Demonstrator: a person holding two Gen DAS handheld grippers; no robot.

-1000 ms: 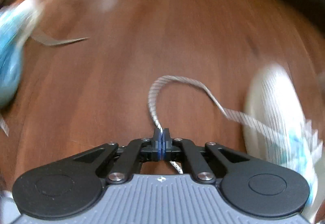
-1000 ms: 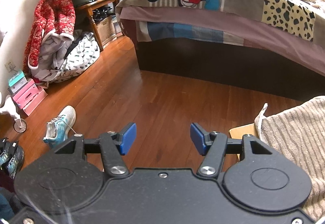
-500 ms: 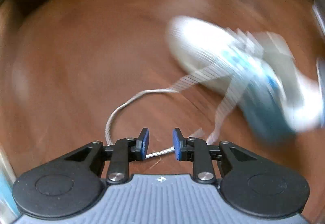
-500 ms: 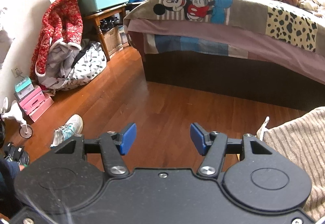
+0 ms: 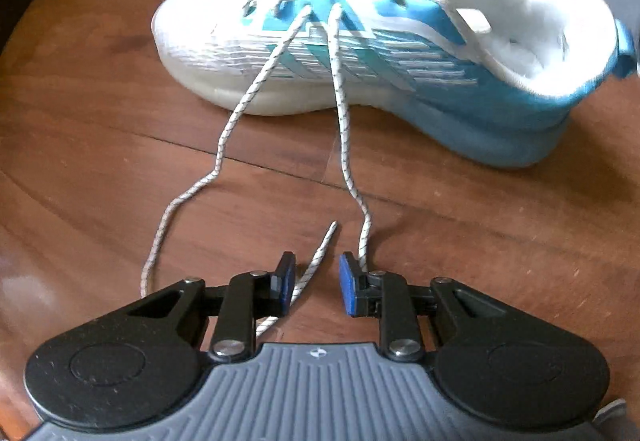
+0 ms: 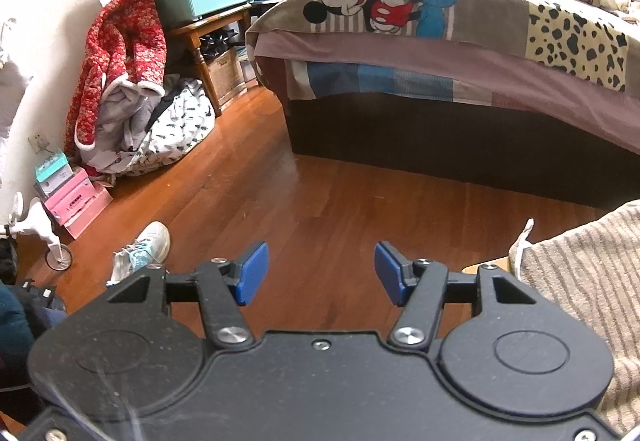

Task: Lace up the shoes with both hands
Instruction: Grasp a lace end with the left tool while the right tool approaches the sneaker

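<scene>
two claws are in play, and only the left one is near the work. the shoe [image 5: 360,53] is the biggest thing under my left claw [image 5: 312,281]: a white and blue trainer lying on the wooden floor [image 5: 100,161], toe to the left of the view, its upper eyelets not yet threaded. two loose lace ends run from it toward me; the left lace [image 5: 224,137] loops round so that its tip [image 5: 320,253] lies between my blue pads, which stand a little apart and press on nothing. the right lace [image 5: 344,145] ends just beside the right pad. my right claw [image 6: 320,273] hangs spread wide and empty, aimed across the room toward the bed [image 6: 460,53]. i judge the step to be re-gripping a lace end; next i should close on the tip near its end, then aim it at the next free eyelet.
</scene>
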